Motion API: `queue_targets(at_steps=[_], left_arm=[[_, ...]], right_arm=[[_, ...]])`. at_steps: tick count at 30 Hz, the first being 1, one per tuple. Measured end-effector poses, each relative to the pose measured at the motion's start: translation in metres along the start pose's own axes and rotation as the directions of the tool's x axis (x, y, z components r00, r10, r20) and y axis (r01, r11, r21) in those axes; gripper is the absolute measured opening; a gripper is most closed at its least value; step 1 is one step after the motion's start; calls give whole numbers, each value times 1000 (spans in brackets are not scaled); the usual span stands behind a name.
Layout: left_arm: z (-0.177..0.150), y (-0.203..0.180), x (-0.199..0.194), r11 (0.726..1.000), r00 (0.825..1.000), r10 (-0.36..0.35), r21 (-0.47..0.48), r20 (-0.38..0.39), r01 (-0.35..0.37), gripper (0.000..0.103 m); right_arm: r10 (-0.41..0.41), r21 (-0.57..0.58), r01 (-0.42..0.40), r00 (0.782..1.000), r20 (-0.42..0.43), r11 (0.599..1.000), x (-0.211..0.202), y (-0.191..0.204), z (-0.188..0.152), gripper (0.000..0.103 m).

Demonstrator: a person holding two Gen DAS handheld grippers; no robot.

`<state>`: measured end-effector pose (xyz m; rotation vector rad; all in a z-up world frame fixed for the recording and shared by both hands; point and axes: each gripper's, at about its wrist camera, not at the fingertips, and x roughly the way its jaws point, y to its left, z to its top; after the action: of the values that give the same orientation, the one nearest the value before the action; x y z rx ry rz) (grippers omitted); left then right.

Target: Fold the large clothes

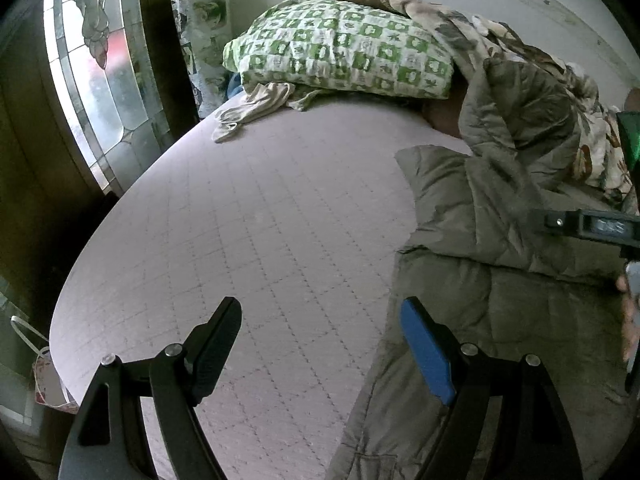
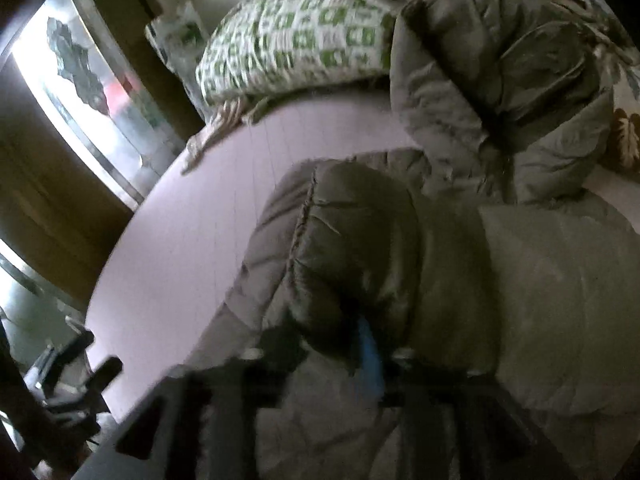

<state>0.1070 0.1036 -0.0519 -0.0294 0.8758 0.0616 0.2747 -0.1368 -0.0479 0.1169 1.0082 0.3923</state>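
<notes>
An olive quilted jacket (image 1: 500, 280) lies rumpled on the right half of a bed with a pink quilted sheet (image 1: 260, 220). My left gripper (image 1: 320, 308) hovers open over the bed. Its black finger is above bare sheet and its blue-padded finger is above the jacket's left edge, with nothing between them. In the blurred right wrist view the jacket (image 2: 540, 280) fills the frame. My right gripper (image 2: 324, 340) is low over it with its jaws apart. A puffy fold of the jacket (image 2: 352, 248) bulges up between and beyond its fingers.
A green-and-white checked pillow (image 1: 340, 52) and a floral blanket (image 1: 480, 24) are heaped at the head of the bed. A pale cloth (image 1: 256, 108) lies beside the pillow. A leaded glass window (image 1: 92, 80) stands left of the bed, and a bag (image 1: 44, 376) is on the floor.
</notes>
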Motion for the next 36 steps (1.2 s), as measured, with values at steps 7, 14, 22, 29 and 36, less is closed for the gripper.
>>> queue_targets(at_steps=[7, 14, 22, 29, 36], left_arm=[[-4, -12, 2, 1000, 1000, -8, 14, -14, 8, 82], [0, -32, -2, 998, 999, -39, 43, -18, 40, 82], [33, -74, 4, 990, 993, -112, 85, -24, 114, 82], [69, -140, 29, 972, 989, -140, 184, -48, 146, 82], [85, -172, 73, 970, 984, -122, 194, -130, 146, 82]], right_arm=[[35, 34, -36, 999, 35, 999, -30, -13, -10, 86], [-25, 110, 16, 996, 81, 994, -71, -59, -20, 86], [-193, 198, 173, 977, 88, 965, -104, -132, -38, 86], [-289, 249, 261, 954, 82, 933, -115, -172, -53, 86], [-325, 240, 296, 942, 89, 924, -119, -186, -56, 86]])
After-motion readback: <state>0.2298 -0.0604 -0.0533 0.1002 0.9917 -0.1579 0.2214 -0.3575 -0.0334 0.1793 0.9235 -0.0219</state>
